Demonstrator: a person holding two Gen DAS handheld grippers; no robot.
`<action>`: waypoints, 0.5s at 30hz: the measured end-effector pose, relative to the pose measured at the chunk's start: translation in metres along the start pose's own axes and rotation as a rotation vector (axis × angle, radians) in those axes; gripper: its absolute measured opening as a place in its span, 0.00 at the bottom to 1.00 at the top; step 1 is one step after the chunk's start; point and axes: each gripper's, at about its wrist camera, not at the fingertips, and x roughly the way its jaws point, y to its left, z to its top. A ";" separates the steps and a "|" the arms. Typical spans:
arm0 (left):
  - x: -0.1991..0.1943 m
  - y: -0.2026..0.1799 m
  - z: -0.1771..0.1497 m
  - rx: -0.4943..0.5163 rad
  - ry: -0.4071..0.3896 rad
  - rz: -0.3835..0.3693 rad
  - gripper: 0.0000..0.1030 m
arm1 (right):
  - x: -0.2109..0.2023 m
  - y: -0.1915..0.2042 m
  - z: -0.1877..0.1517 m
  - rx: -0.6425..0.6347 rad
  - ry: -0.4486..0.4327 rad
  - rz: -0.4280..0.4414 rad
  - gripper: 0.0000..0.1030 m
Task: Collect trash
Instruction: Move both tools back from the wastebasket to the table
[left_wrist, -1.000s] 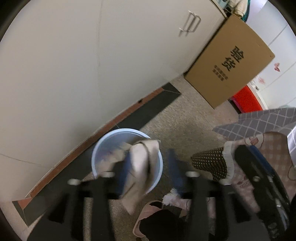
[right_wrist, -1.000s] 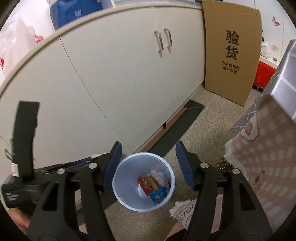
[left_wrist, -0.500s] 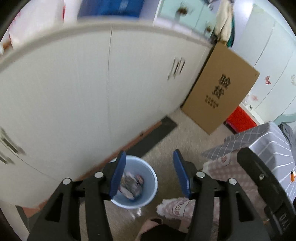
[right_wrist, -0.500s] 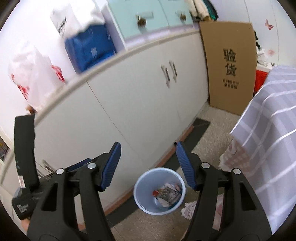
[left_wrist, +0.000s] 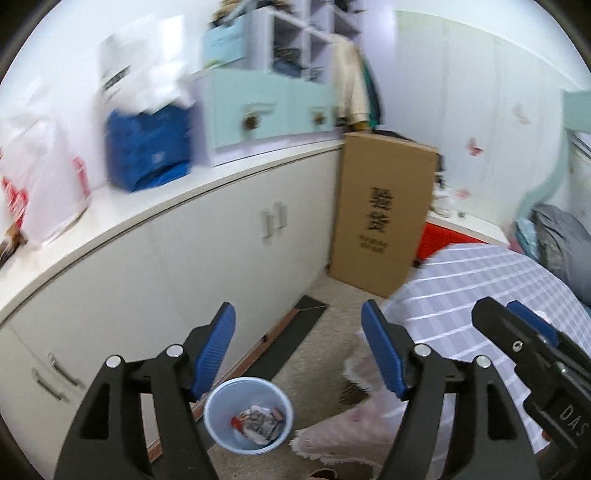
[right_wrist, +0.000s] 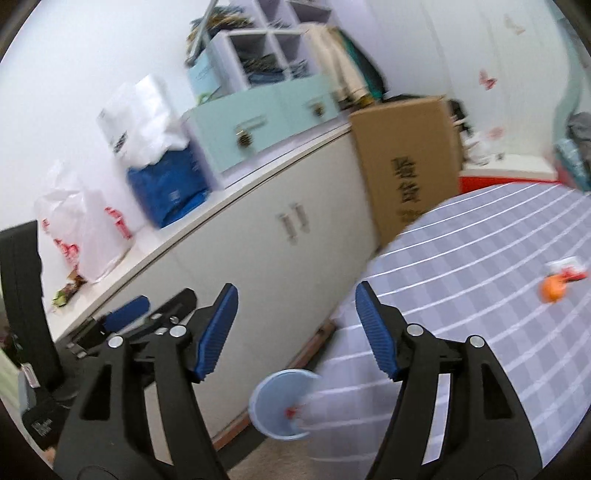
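Observation:
A light blue bin (left_wrist: 221, 402) stands on the floor by the white cabinet, with crumpled wrappers (left_wrist: 258, 422) inside. High above it my left gripper (left_wrist: 301, 347) hangs with its jaws opening and nothing between them. My right gripper (right_wrist: 297, 328) is also raised, jaws opening and empty, with the bin (right_wrist: 275, 402) far below, half hidden by the table's edge. On the checked tablecloth (right_wrist: 480, 288) lie an orange scrap (right_wrist: 553, 290) and a white-and-red wrapper (right_wrist: 567, 267), to the right of the right gripper. Each gripper shows in the other's view: right gripper (left_wrist: 532, 332), left gripper (right_wrist: 129, 310).
A long white cabinet (left_wrist: 184, 266) runs along the left, its top holding plastic bags (left_wrist: 40, 192), a blue bag (left_wrist: 147, 151) and a mint drawer box (left_wrist: 266, 110). A tall cardboard box (left_wrist: 384, 214) leans in the corner. Pink fabric (left_wrist: 354, 432) lies on the floor beside the bin.
The left gripper let go of a beige piece over the bin and opened wider. Both grippers rose well above the bin, so the cabinet top and tabletop came into view.

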 end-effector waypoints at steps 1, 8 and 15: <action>-0.002 -0.017 0.003 0.021 0.003 -0.026 0.69 | -0.009 -0.011 0.002 0.001 -0.008 -0.017 0.65; 0.009 -0.126 -0.006 0.190 0.080 -0.156 0.69 | -0.067 -0.111 0.007 0.044 -0.023 -0.213 0.65; 0.035 -0.215 -0.035 0.324 0.191 -0.308 0.69 | -0.094 -0.207 -0.003 0.141 0.042 -0.377 0.65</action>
